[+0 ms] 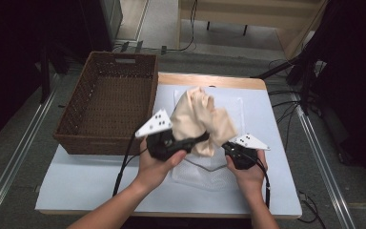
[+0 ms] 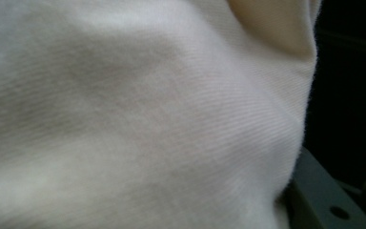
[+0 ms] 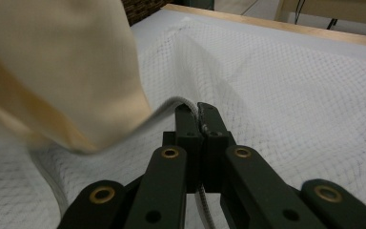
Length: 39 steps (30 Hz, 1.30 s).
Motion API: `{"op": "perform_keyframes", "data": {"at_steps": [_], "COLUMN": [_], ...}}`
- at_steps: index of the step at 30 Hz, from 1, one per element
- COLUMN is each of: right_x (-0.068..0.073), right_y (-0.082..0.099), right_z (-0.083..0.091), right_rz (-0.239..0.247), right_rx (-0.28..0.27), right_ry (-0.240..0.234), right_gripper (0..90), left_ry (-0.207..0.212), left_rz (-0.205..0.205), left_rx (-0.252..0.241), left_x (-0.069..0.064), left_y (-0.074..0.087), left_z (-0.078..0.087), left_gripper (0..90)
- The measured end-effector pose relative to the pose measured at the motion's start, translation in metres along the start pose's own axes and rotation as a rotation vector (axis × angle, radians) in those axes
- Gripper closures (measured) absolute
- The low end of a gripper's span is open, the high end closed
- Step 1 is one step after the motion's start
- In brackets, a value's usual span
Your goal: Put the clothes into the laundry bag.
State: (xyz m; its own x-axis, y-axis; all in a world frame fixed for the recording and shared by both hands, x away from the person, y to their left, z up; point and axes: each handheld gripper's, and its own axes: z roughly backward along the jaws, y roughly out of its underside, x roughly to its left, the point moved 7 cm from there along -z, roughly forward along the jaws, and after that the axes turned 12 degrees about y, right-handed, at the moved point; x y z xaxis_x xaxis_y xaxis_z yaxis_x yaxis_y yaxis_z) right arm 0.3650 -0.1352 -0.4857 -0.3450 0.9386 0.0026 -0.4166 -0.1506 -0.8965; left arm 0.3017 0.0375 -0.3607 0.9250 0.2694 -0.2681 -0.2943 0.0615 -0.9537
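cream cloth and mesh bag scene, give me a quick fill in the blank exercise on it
1. The cream fabric cloth is held up above the white ____ laundry bag.
2. The brown woven wicker basket stands at the table's ____ side in the high view.
3. The right claw is shut on the bag's ____.
4. In the high view the left claw is at the ____ cloth.

Missing words: mesh; left; edge; cream
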Motion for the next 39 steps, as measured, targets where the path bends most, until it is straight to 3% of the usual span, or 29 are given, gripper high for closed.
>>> {"op": "perform_keyframes", "data": {"at_steps": [2,7,9,11,13,16,17,19,20,24,27,29,32,35,37,39], "right_x": [-0.001,-0.001,-0.001,-0.002,-0.003,-0.004,-0.004,-0.003,-0.003,-0.002,-0.002,-0.002,-0.002,0.0,0.001,0.001], "right_y": [0.0,0.0,-0.001,-0.001,-0.001,-0.001,-0.001,-0.001,-0.001,-0.001,-0.001,-0.001,0.0,0.0,0.001,0.0], "right_z": [0.0,-0.001,-0.001,-0.001,-0.002,-0.002,-0.002,-0.001,-0.001,0.0,0.0,0.0,-0.001,-0.002,-0.003,-0.002], "right_rz": [-0.001,-0.006,-0.006,-0.011,-0.011,-0.012,-0.012,-0.014,-0.013,-0.012,-0.012,-0.013,-0.015,-0.01,-0.011,-0.013], "right_rx": [0.0,-0.004,-0.002,-0.001,-0.002,0.001,0.001,0.001,0.0,0.0,0.001,0.0,0.004,0.005,0.006,0.005], "right_ry": [0.002,0.003,0.007,0.01,0.014,0.018,0.018,0.015,0.015,0.012,0.012,0.011,0.011,0.007,0.006,0.005], "right_gripper": [90.0,90.0,90.0,90.0,90.0,90.0,90.0,90.0,90.0,90.0,90.0,90.0,90.0,90.0,90.0,90.0], "left_ry": [-0.008,-0.07,-0.112,-0.111,-0.142,-0.245,-0.253,-0.27,-0.295,-0.313,-0.267,-0.248,-0.254,-0.25,-0.241,-0.258], "left_rz": [0.046,0.245,0.272,0.295,0.281,0.206,0.187,0.158,0.142,0.088,0.037,0.029,0.071,0.13,0.141,0.121], "left_rx": [0.057,0.161,0.187,0.211,0.232,0.194,0.179,0.129,0.121,0.091,0.031,0.01,0.035,0.131,0.154,0.189], "left_x": [0.006,0.028,0.03,0.029,0.025,0.018,0.016,0.011,0.01,0.004,-0.001,0.0,0.008,0.027,0.037,0.049], "left_y": [0.036,0.11,0.131,0.143,0.148,0.136,0.131,0.114,0.106,0.075,0.051,0.04,0.032,0.033,0.036,0.047], "left_z": [0.01,0.049,0.067,0.079,0.091,0.106,0.11,0.119,0.122,0.12,0.115,0.109,0.093,0.062,0.043,0.019], "left_gripper": [66.3,64.3,62.9,59.7,52.6,18.4,13.2,13.1,13.2,14.1,20.2,27.2,38.2,40.8,40.3,40.2]}}
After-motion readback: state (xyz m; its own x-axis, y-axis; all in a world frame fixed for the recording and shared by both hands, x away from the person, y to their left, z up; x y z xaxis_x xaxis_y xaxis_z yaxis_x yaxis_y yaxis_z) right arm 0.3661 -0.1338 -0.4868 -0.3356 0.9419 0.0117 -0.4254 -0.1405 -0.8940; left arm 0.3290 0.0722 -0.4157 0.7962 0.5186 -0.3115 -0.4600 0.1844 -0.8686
